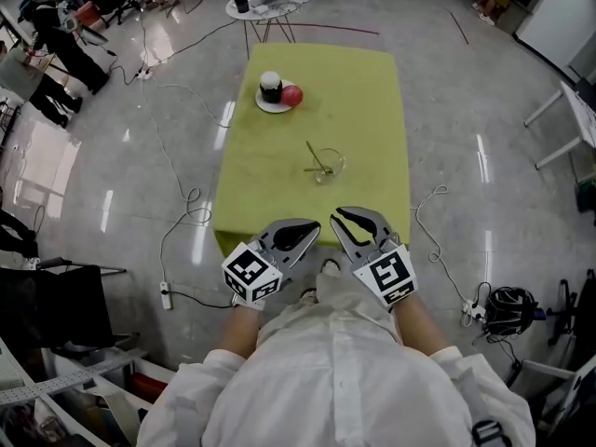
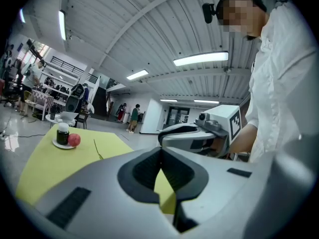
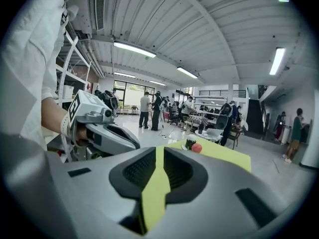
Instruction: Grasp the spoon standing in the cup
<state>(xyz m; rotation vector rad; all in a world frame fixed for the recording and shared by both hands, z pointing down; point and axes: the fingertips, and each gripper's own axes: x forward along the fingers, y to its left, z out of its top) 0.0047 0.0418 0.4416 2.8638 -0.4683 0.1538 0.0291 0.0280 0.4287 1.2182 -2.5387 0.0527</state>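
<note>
Yellow table (image 1: 279, 180); spoon (image 1: 317, 157) in cup (image 1: 330, 167) well ahead; left gripper (image 1: 316, 227) closed; right gripper (image 1: 336, 217) parted

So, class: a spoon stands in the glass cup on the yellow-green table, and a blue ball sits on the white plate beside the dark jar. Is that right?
No: the ball is red, not blue, as the head view shows. It sits on the white plate beside the dark jar; the rest stands.

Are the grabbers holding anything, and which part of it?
Nothing is held. The left gripper is shut and empty, the right gripper open and empty; the spoon leans untouched in the cup.
</note>
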